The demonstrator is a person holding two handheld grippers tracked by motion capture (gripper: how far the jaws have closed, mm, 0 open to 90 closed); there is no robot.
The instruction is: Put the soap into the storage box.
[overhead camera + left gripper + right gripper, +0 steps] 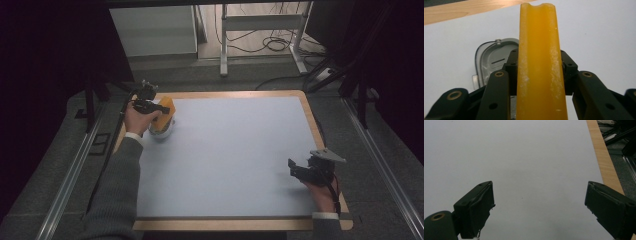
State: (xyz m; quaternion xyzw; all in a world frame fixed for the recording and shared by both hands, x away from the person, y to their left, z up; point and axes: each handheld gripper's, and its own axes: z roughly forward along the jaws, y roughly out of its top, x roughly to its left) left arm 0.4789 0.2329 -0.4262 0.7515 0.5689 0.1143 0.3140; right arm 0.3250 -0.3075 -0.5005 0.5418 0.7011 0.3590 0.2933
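A yellow-orange slab point(540, 50) stands upright between the jaws of my left gripper point(540, 65), which is shut on it. In the high view this gripper point(161, 108) holds the slab point(166, 116) at the table's far left, just above a grey rounded container point(162, 132). The left gripper view shows that container point(490, 57) behind the slab, partly hidden by the jaws. My right gripper point(294, 168) hovers low at the near right of the table. Its jaws are wide apart with nothing between them point(544, 207).
A pale grey mat point(235, 150) covers the wooden table, whose rim point(312, 120) runs along the right. The wooden edge point(605, 162) lies close to the right gripper. Metal rails, a desk frame and cables lie on the floor beyond the table.
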